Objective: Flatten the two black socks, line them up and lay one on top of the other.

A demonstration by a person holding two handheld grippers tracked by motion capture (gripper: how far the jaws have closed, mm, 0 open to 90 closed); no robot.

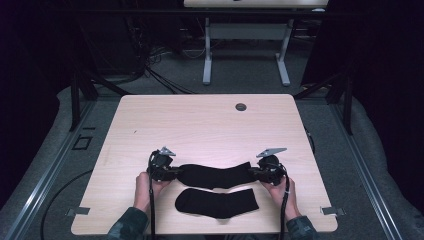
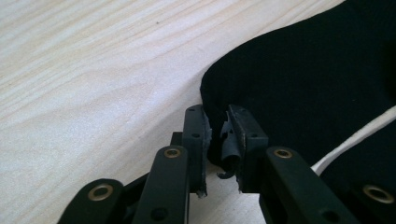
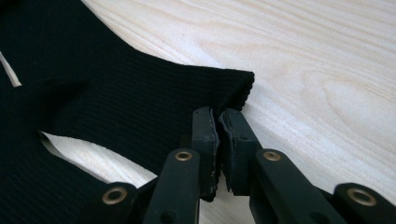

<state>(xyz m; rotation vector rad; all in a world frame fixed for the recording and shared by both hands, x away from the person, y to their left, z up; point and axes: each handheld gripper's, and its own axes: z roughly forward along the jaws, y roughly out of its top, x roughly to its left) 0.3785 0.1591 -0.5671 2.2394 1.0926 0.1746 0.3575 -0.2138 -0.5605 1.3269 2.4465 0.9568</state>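
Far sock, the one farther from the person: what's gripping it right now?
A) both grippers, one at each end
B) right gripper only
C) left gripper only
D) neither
A: in the high view the left gripper and the right gripper meet opposite ends of the far sock; each gripper view shows its jaws pinched on black fabric. The near sock lies free on the table.

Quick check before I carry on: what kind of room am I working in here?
Probably a lab or recording studio, not a home: dark curtains around a bare wooden table, loose cables on the grey floor, and a second desk behind. Two black socks lie on the table.
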